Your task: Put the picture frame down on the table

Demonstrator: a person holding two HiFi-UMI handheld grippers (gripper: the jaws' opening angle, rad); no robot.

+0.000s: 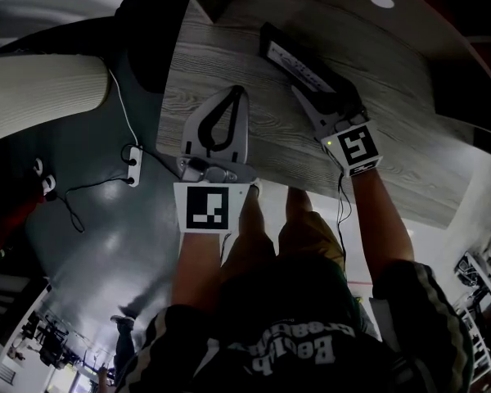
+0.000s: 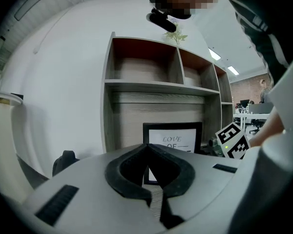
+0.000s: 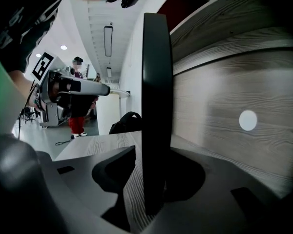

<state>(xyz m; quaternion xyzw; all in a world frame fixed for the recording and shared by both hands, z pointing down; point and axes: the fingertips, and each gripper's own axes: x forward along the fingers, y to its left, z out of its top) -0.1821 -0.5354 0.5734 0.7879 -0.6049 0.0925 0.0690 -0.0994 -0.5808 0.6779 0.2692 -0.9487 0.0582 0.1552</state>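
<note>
The black picture frame [image 1: 299, 57] stands upright on the wood-grain table [image 1: 229, 56], near the back. In the left gripper view its white print faces me [image 2: 173, 141]. My right gripper [image 1: 315, 103] straddles the frame's near end. In the right gripper view the frame [image 3: 156, 106] is edge-on between the jaws of the right gripper [image 3: 154, 152], its foot on the table. A strip of table shows between the left jaw and the frame, so the gripper is open. My left gripper [image 1: 236, 95] hovers over the table's front, shut and empty, tips together [image 2: 149, 147].
A wooden shelf unit [image 2: 156, 87] rises right behind the frame, with a small plant [image 2: 176, 34] on top. A black chair [image 1: 151, 23] stands at the table's left end. A cable and power strip [image 1: 133, 164] lie on the floor to the left.
</note>
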